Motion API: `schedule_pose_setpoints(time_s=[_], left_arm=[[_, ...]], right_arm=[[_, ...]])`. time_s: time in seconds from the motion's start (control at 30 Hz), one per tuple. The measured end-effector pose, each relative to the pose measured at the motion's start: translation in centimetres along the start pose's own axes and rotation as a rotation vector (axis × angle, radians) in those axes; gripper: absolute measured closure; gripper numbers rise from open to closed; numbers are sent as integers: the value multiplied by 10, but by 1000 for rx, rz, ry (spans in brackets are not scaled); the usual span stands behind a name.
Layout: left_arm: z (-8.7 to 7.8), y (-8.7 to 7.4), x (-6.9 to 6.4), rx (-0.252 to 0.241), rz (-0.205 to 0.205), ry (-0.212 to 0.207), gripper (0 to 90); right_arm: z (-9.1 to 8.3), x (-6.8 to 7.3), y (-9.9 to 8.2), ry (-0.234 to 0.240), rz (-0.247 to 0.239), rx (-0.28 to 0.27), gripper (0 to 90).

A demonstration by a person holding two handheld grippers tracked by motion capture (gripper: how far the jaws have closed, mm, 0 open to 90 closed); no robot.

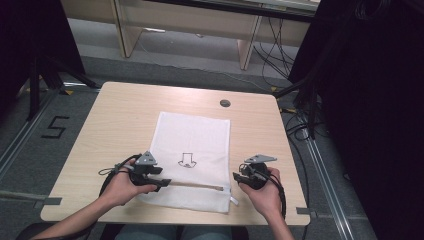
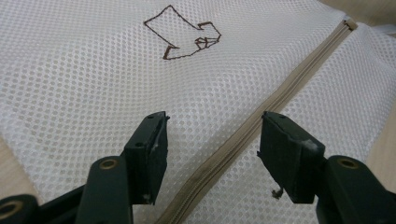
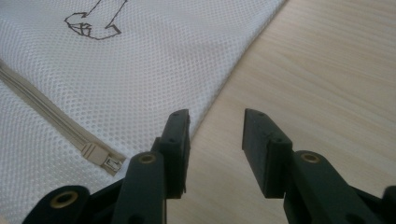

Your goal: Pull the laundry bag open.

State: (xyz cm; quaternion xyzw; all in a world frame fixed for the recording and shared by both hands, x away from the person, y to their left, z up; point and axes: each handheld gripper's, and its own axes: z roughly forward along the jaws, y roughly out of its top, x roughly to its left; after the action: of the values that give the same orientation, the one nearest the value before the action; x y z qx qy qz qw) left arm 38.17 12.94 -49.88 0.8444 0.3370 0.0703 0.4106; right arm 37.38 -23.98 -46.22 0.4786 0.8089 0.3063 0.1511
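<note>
A white mesh bag (image 1: 192, 160) lies flat on the worktop (image 1: 115, 120), the left hand-held gripper (image 2: 212, 140) gaping over its zipper (image 2: 261, 116), the right hand-held gripper (image 3: 217, 135) gaping at its edge.

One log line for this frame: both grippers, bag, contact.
left gripper: open, jaws straddling beige zipper | right gripper: open, at bag edge | white mesh zip bag: flat on light wooden table | contact: none visible

- high view: from above the near edge, facing forward and down across the whole table (image 1: 100, 120).
- gripper views: low and close over the white mesh bag (image 1: 192, 150), both sharing its zipper (image 2: 261, 121).
</note>
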Motion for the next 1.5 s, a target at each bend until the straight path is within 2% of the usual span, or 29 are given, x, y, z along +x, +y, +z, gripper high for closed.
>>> schedule_pose_setpoints(time_s=[0.17,0.2,0.27,0.3,0.33,0.4,0.47,0.5,0.53,0.6,0.63,0.73,0.77,0.83,0.87,0.9,0.93,0.97,1.0,1.03,1.13,1.17,1.2,1.23,1.27,1.3,1.37,1.47,1.5], left_arm=[[0,0,-1,-8,-11,3,414],[0,1,0,9,8,3,419],[2,1,-1,4,0,-1,422],[2,2,-1,7,19,1,423],[3,2,-3,-5,-7,-1,425],[2,1,-5,-1,10,-4,428],[1,0,-6,-9,13,-5,431],[0,0,-5,3,35,-7,431],[0,0,-6,5,25,-12,431],[0,0,-7,-13,27,-12,432],[0,-1,-8,-16,17,-11,432],[-1,-1,-7,-5,32,-7,433],[-2,-1,-7,0,45,-12,435],[-1,-1,-8,-3,37,-9,439],[0,0,-9,-17,36,-20,439],[1,0,-9,-16,39,-20,441],[2,1,-9,-6,64,-26,445],[2,1,-9,-6,64,-26,446],[5,1,-12,-20,38,-30,446],[5,1,-13,-16,42,-34,448],[6,2,-15,-22,63,-39,452],[6,1,-16,-16,50,-40,454],[6,2,-16,-23,58,-47,455],[6,2,-16,-23,72,-48,456],[7,2,-18,-22,52,-51,456],[7,2,-18,-25,72,-53,458],[7,2,-19,-22,70,-63,460],[10,3,-23,-31,61,-74,466],[10,3,-23,-27,73,-79,469]], right_arm=[[-2,3,0,16,0,6,678],[-4,4,-1,23,-1,17,700],[-3,3,-1,23,-9,10,716],[-4,3,-2,23,-9,12,733],[-5,4,-2,22,-1,17,749],[-10,10,-3,27,69,55,789],[-10,12,-4,31,76,48,815],[-10,12,-4,31,76,48,815],[-12,13,-4,31,72,75,823],[-12,16,-5,28,63,68,845],[-13,17,-4,30,58,86,859],[-15,20,-5,40,46,110,899],[-15,20,-6,54,31,143,900],[-14,21,-5,56,43,143,900],[-12,19,-6,63,11,144,900],[-10,21,-5,68,25,145,900],[-6,25,-3,81,23,178,900],[-6,25,-3,81,23,178,900],[-2,25,-2,89,17,174,900],[3,26,-1,93,7,180,900],[14,27,2,89,28,219,900],[17,27,4,85,31,223,900],[20,25,5,83,5,213,900],[24,25,7,78,15,224,900],[24,25,7,78,15,224,900],[25,24,7,73,9,223,900],[27,26,6,67,21,238,900],[30,26,5,68,4,238,900],[33,26,4,72,-19,226,900]])
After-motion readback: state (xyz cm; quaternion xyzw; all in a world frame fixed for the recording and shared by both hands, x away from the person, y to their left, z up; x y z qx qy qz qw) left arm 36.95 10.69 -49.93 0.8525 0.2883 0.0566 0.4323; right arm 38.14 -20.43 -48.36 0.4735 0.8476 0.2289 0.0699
